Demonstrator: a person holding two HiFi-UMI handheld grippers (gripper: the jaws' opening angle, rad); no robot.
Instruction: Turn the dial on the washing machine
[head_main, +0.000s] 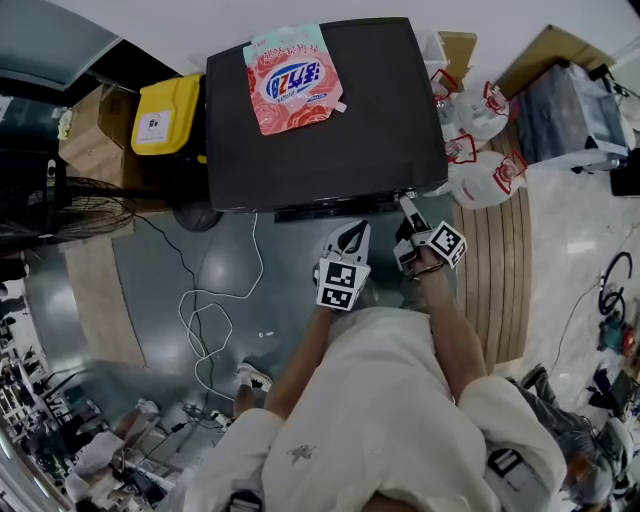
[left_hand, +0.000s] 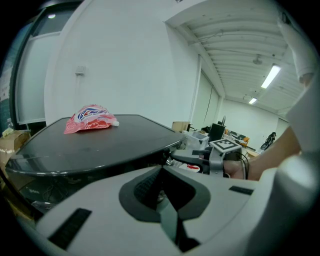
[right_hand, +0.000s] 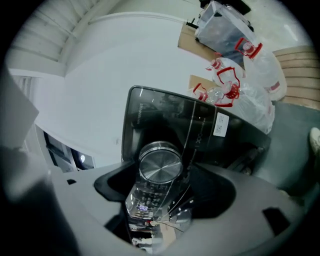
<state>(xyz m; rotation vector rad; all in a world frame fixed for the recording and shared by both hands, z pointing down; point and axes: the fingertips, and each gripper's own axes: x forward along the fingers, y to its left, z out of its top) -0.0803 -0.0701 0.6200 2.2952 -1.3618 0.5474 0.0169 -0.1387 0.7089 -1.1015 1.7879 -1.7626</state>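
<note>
The black washing machine (head_main: 340, 130) fills the upper middle of the head view, with a pink detergent pouch (head_main: 292, 78) lying on its lid. My right gripper (head_main: 405, 212) reaches the machine's front edge at the right corner. In the right gripper view the round silver dial (right_hand: 160, 166) sits between the jaws of the right gripper (right_hand: 167, 182), which stand wide, with dark gaps on both sides of the dial. My left gripper (head_main: 352, 238) hangs just before the machine's front, to the left of the right one, its jaws together and empty (left_hand: 165, 205).
A yellow container (head_main: 165, 115) and cardboard boxes stand left of the machine. White plastic bags with red handles (head_main: 485, 150) lie at its right. A white cable (head_main: 215, 310) loops over the grey floor, and a floor fan (head_main: 60, 210) stands at the far left.
</note>
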